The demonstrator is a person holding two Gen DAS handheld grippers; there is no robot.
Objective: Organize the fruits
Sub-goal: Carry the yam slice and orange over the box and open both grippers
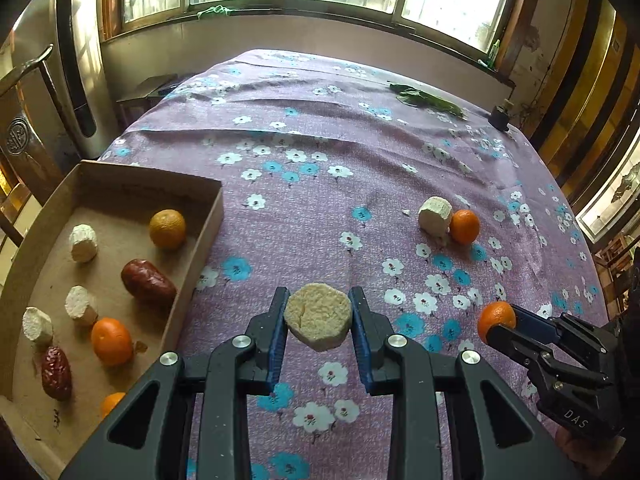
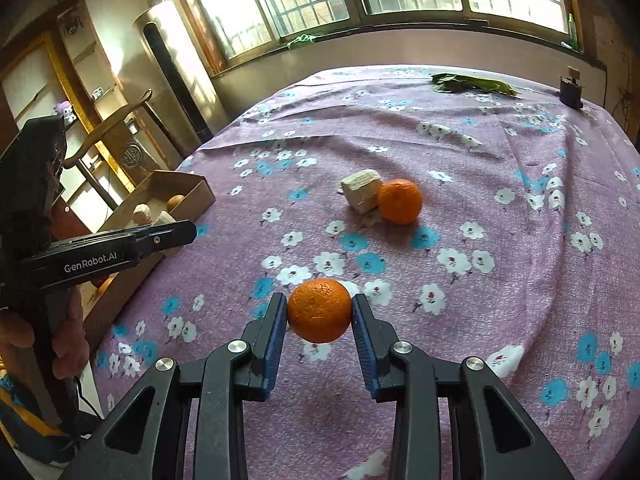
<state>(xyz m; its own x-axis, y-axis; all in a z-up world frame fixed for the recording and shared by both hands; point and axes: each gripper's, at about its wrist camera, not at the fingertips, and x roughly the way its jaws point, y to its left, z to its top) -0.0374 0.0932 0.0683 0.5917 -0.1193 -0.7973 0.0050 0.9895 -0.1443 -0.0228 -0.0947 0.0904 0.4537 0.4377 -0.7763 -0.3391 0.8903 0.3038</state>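
Note:
My left gripper [image 1: 319,300] is shut on a pale, crumbly round chunk [image 1: 318,316], held above the flowered cloth just right of the cardboard box [image 1: 208,216]. The box holds several oranges [image 1: 167,229], red dates [image 1: 147,282] and pale chunks [image 1: 83,242]. My right gripper [image 2: 319,307] is shut on an orange [image 2: 319,310] lifted off the cloth; in the left wrist view this held orange [image 1: 495,319] shows at the right, gripped by the right gripper [image 1: 502,326]. A loose pale chunk [image 2: 362,190] and an orange [image 2: 400,201] lie touching on the cloth further back.
A purple flowered cloth [image 1: 320,128] covers the table. Green leaves [image 1: 426,100] and a small dark object [image 1: 499,117] lie at the far right corner. A wooden chair [image 1: 36,76] and a tall appliance [image 1: 76,60] stand at the left, windows behind.

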